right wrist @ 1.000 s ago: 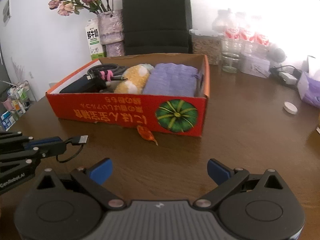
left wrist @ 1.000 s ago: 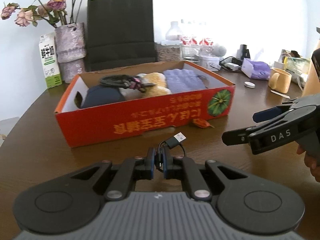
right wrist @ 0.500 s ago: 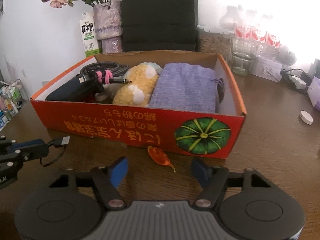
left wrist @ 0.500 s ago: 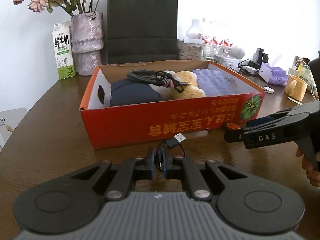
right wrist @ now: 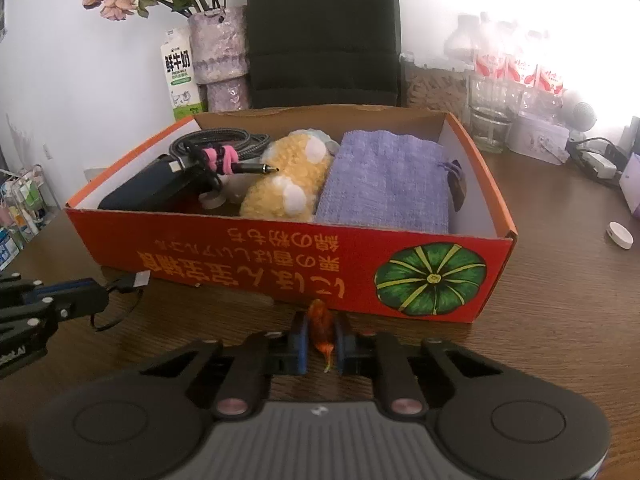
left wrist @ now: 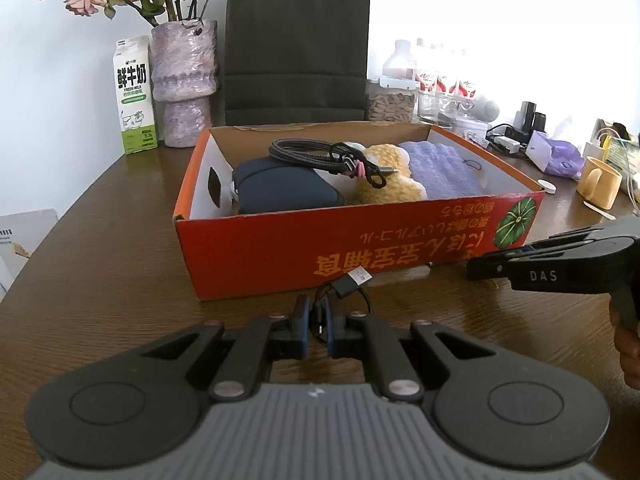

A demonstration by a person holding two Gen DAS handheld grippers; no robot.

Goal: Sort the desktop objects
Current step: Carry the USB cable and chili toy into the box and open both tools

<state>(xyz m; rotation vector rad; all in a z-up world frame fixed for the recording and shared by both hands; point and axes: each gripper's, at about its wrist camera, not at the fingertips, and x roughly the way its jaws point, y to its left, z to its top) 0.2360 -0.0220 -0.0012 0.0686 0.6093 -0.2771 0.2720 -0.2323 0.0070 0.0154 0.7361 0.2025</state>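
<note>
Red cardboard box [right wrist: 240, 248] already holds pouch, plush, cloth, cables. Left gripper [left wrist: 318, 322] pinches short black USB cable [left wrist: 352, 280]; right gripper [right wrist: 322, 338] just clamped on orange dried leaf [right wrist: 320, 326]. Both not yet binned.

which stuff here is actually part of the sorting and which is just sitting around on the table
In the job: left gripper shut on the small usb cable; right gripper shut on the orange dried leaf; the orange box with items already in it.

Lying about: milk carton, vase of flowers, black paper bag, yellow mug, white cap.
</note>
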